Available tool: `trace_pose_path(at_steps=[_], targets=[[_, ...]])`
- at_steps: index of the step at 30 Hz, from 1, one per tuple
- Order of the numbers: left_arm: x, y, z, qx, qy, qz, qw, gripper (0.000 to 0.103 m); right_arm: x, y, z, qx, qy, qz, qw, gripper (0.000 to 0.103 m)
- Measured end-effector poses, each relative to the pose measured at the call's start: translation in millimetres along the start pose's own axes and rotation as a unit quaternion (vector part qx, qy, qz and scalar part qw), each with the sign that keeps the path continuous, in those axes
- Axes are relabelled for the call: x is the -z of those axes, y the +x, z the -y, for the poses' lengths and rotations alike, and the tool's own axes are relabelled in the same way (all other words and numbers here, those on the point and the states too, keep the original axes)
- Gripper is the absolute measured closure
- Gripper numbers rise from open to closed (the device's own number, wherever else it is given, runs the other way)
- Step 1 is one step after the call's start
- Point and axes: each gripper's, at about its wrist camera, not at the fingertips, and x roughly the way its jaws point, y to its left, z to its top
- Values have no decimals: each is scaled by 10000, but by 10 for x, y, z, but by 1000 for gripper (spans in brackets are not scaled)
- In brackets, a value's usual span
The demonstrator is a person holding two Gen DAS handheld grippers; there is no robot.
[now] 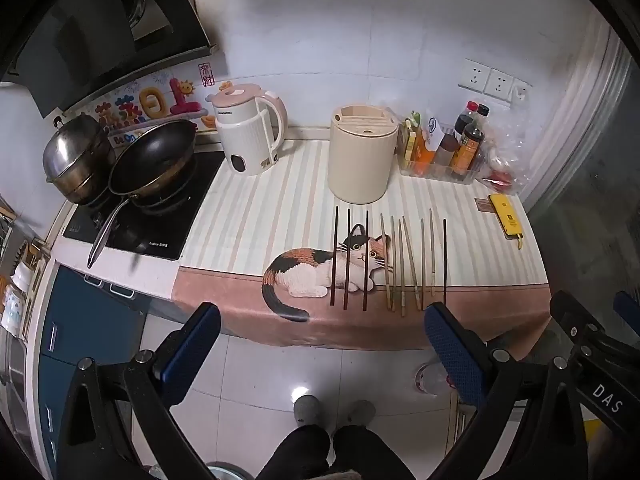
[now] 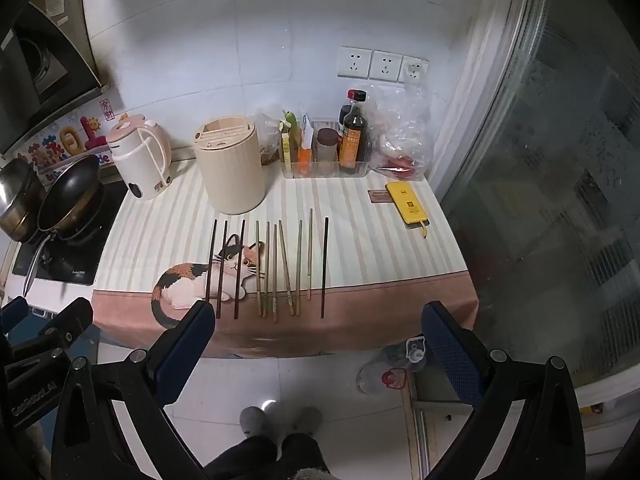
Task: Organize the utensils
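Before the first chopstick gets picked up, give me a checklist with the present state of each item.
1. Left gripper fingers apart, nothing between them: ok.
2. Right gripper fingers apart, nothing between them: ok.
3. Chopsticks: dark ones and pale ones lie flat in a row on the cat mat, mostly apart; two pale ones cross: not ok.
4. Beige slotted holder upright behind the row: ok.
5. Holder slots free of contents: cannot tell.
6. Yellow device lies clear of the row: ok.
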Motion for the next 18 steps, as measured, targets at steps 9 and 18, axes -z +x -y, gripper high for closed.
trace_pose_path(at_steps=[9, 18], targets=[[61, -14, 39, -34, 78, 110, 9999, 0, 0, -25, 19, 4, 8, 37, 10000, 0], [15, -25, 34, -31, 93, 132, 9999, 0, 11, -65, -8, -6, 17, 52, 10000, 0]])
